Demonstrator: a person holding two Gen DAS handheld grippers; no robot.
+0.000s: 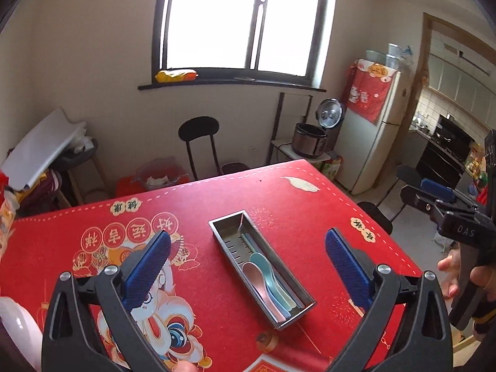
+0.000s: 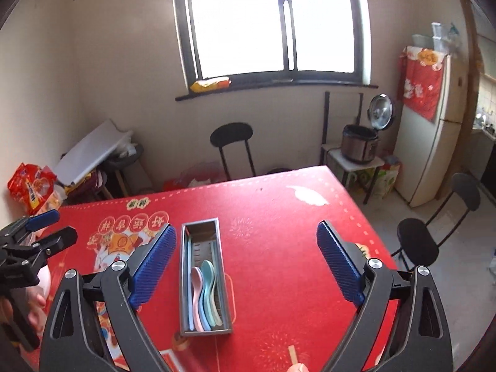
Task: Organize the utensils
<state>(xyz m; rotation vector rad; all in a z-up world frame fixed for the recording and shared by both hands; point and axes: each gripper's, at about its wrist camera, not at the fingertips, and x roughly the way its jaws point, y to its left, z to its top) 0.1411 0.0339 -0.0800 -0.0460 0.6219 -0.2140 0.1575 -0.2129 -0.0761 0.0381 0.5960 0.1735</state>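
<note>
A long steel utensil tray (image 1: 229, 249) (image 2: 185, 279) lies on the red printed tablecloth (image 1: 294, 204) (image 2: 279, 210). Pastel spoons, pink (image 1: 259, 282) (image 2: 196, 291), teal (image 1: 263, 263) (image 2: 208, 282) and others, lie inside it. My left gripper (image 1: 248, 245) is open and empty, held above the tray. My right gripper (image 2: 243, 241) is open and empty, with the tray just inside its left finger. Each gripper also shows in the other's view, the right one in the left wrist view (image 1: 434, 193) and the left one in the right wrist view (image 2: 49, 226).
A wooden stick tip (image 2: 293, 355) lies near the table's front edge. A white object (image 1: 15, 328) sits at the table's left. Black chairs (image 2: 417, 241) (image 1: 198, 130), a rice cooker (image 2: 359, 147) and a fridge (image 1: 372, 142) stand around the table.
</note>
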